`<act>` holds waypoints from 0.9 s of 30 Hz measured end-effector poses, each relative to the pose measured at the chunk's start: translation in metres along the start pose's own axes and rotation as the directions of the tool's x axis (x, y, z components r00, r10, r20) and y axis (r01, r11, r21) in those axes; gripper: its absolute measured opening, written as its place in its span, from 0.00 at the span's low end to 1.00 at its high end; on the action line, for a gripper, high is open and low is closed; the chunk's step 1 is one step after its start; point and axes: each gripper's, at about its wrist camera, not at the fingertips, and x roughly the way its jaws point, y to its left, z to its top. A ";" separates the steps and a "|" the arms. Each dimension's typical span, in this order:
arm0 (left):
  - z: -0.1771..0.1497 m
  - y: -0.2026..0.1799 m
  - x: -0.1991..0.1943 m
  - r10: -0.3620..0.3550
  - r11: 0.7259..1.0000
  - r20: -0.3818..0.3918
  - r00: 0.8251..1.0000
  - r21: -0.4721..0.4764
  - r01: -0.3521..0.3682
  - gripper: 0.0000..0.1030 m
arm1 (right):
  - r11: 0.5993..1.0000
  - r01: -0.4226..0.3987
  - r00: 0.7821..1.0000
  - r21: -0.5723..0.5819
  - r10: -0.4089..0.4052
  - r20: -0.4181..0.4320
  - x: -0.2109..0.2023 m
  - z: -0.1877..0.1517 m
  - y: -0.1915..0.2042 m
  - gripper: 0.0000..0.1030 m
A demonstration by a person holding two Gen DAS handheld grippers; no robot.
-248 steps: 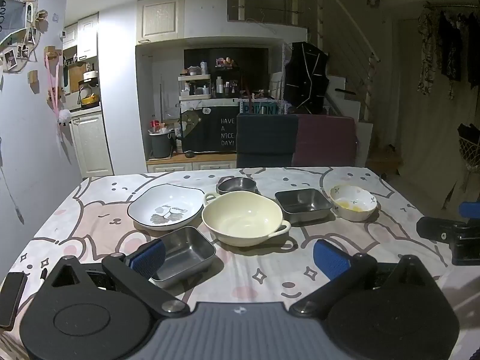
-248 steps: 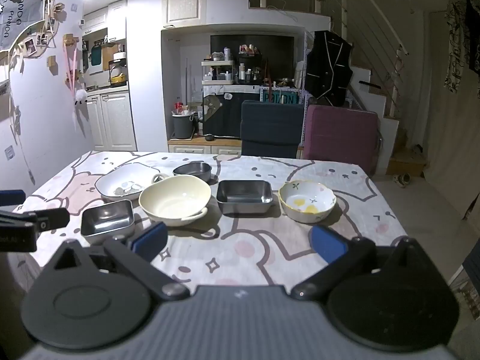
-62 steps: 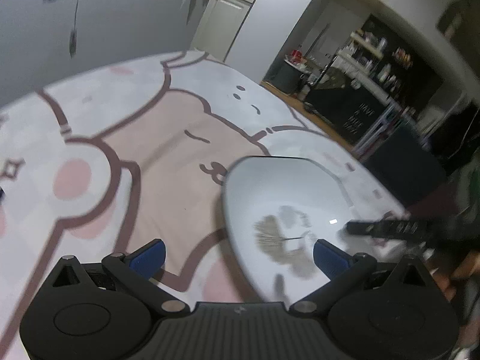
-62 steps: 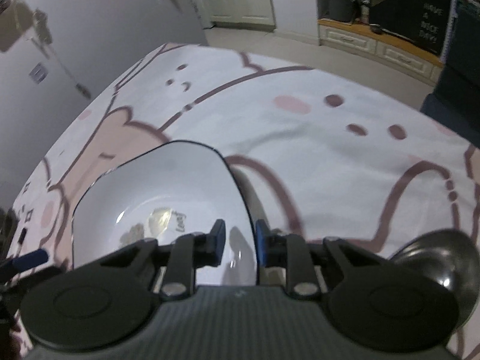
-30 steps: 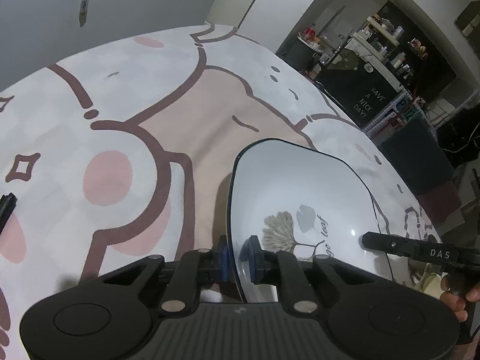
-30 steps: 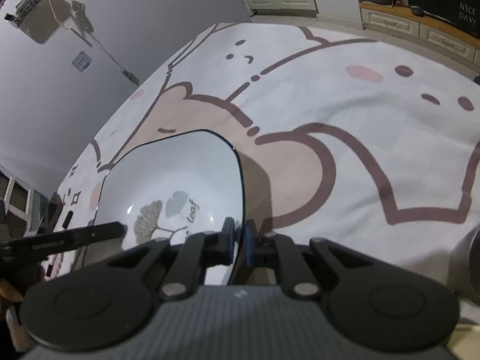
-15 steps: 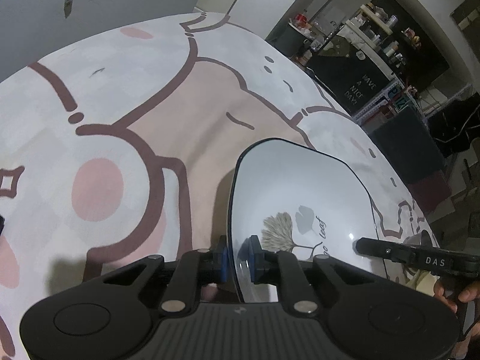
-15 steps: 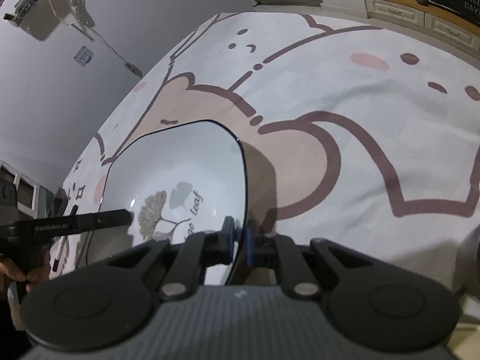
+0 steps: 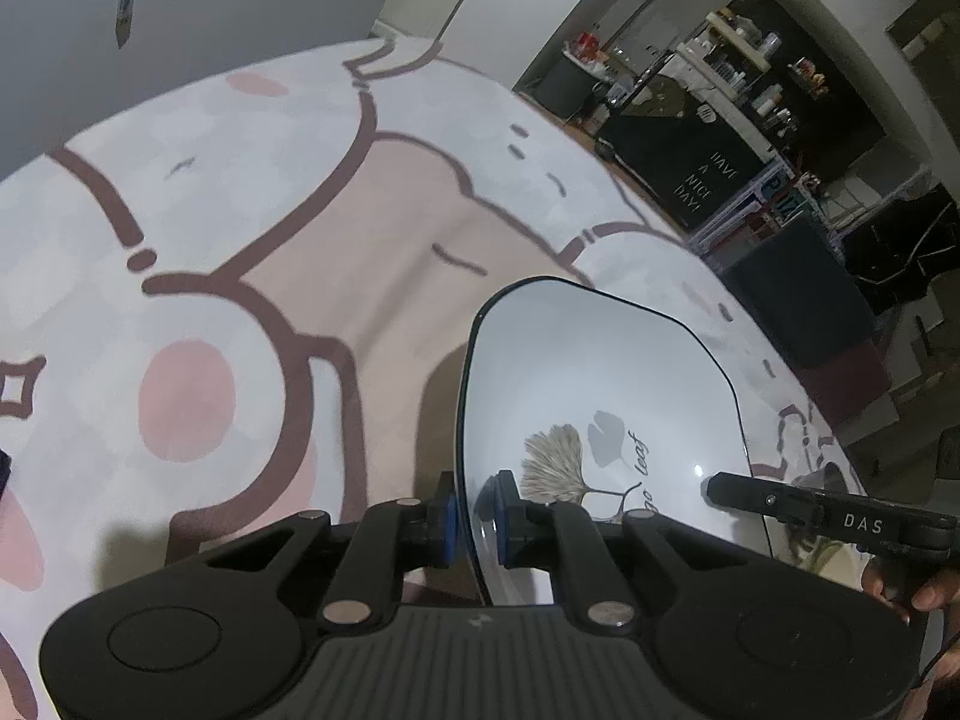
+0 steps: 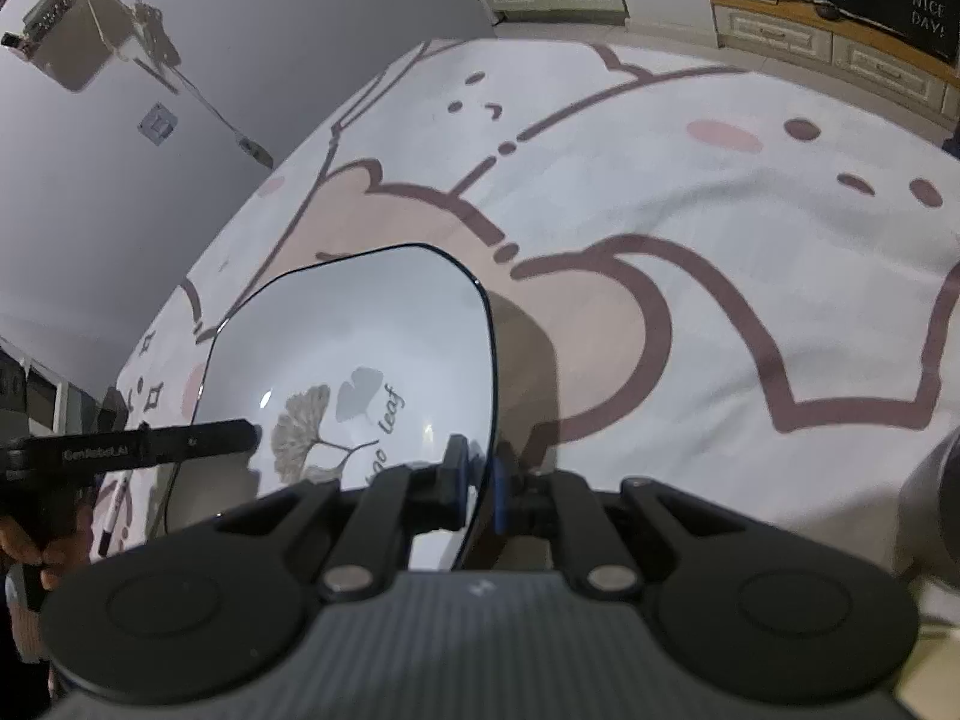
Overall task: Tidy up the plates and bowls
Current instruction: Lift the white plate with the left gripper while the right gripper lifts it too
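One white plate (image 9: 600,384) hangs between both grippers, left gripper (image 9: 474,516) and right gripper (image 10: 477,486) each pinching opposite rims.

Left hand-held gripper (image 9: 474,519), black with blue pads, angled steeply downward, jaws closing, nearly together, pinching a thin rim between the pads. Right hand-held gripper (image 10: 478,483), same build, also pitched down, jaws nearly together, pinching the opposite rim. In each wrist view, the other gripper reaching in from the side, gripped by a bare hand (image 10: 27,540).
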 end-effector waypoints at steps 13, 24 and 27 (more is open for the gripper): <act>0.003 -0.043 -0.050 -0.050 0.998 0.064 0.997 0.048 0.046 0.12 | 1.000 0.010 0.994 -0.010 -0.009 0.106 -0.065 -0.002 0.015 0.09; -0.029 -0.120 -0.115 -0.139 0.982 0.095 0.986 0.138 0.125 0.12 | 0.997 0.059 0.968 0.039 -0.067 0.241 -0.182 -0.050 0.028 0.09; -0.044 -0.147 -0.129 -0.165 0.972 0.088 0.982 0.181 0.148 0.12 | 0.995 0.084 0.958 0.063 -0.098 0.269 -0.215 -0.072 0.030 0.09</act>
